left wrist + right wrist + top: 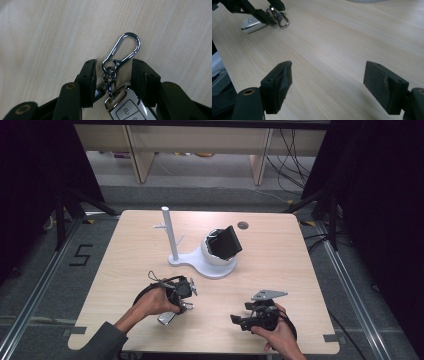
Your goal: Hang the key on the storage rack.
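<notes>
One key fob [128, 108] with clip [122, 51] flat on counter [280, 270], chain between left gripper [113, 68] fingers [88, 75]; half open, not yet pressing. Right gripper [328, 75] fingers wide, holding nothing, well apart over bare wood. One white stand [200, 255] beyond, one post, one black cup. Open room all round, near edge close
</notes>
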Motion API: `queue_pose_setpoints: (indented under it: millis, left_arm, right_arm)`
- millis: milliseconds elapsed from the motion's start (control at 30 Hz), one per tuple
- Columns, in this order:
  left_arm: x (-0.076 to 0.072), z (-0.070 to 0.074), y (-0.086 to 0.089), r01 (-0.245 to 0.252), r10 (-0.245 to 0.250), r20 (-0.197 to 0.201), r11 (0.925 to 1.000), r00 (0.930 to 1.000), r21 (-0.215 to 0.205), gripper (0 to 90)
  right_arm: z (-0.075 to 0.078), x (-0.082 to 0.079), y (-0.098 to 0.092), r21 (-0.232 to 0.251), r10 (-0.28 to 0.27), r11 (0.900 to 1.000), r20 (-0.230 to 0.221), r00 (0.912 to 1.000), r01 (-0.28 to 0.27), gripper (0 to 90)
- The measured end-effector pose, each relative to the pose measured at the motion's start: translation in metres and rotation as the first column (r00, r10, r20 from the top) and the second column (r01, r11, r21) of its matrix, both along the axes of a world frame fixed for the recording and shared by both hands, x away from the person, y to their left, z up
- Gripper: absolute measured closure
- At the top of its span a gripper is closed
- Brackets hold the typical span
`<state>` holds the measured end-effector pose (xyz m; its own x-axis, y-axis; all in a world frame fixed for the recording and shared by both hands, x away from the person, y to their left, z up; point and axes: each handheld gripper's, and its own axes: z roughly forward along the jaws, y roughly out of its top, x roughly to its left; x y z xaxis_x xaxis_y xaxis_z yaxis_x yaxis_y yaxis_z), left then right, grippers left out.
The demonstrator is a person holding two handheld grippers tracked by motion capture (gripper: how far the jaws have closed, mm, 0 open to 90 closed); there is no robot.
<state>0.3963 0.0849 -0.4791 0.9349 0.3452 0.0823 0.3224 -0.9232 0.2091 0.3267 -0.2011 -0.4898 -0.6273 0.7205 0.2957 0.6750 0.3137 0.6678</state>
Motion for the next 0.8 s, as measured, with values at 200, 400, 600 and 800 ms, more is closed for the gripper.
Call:
queue_pose_setpoints:
  millis: [200, 400, 600, 800]
  left_arm:
    - [0.004, 0.001, -0.004, 0.001, 0.000, -0.035, 0.9994, 0.9994, 0.033, 64.3]
    - [0.004, 0.001, -0.010, 0.044, -0.040, -0.049, 0.9962, 0.9980, 0.075, 72.9]
    - [0.003, 0.001, -0.017, 0.047, -0.038, -0.068, 0.9907, 0.9969, 0.128, 74.5]
    - [0.002, 0.001, -0.024, 0.059, -0.050, -0.054, 0.9824, 0.9972, 0.177, 74.1]
  right_arm:
    - [0.000, 0.001, -0.002, 0.002, 0.007, 1.000, 0.000, 1.0000, -0.007, 24.2]
    - [0.001, 0.000, -0.002, 0.006, 0.007, 1.000, -0.009, 0.9999, -0.007, 24.3]
    - [-0.001, 0.001, -0.003, 0.011, 0.017, 1.000, -0.002, 0.9998, -0.017, 24.4]
    - [-0.001, 0.001, -0.001, 0.006, 0.016, 1.000, -0.001, 0.9999, -0.016, 24.5]
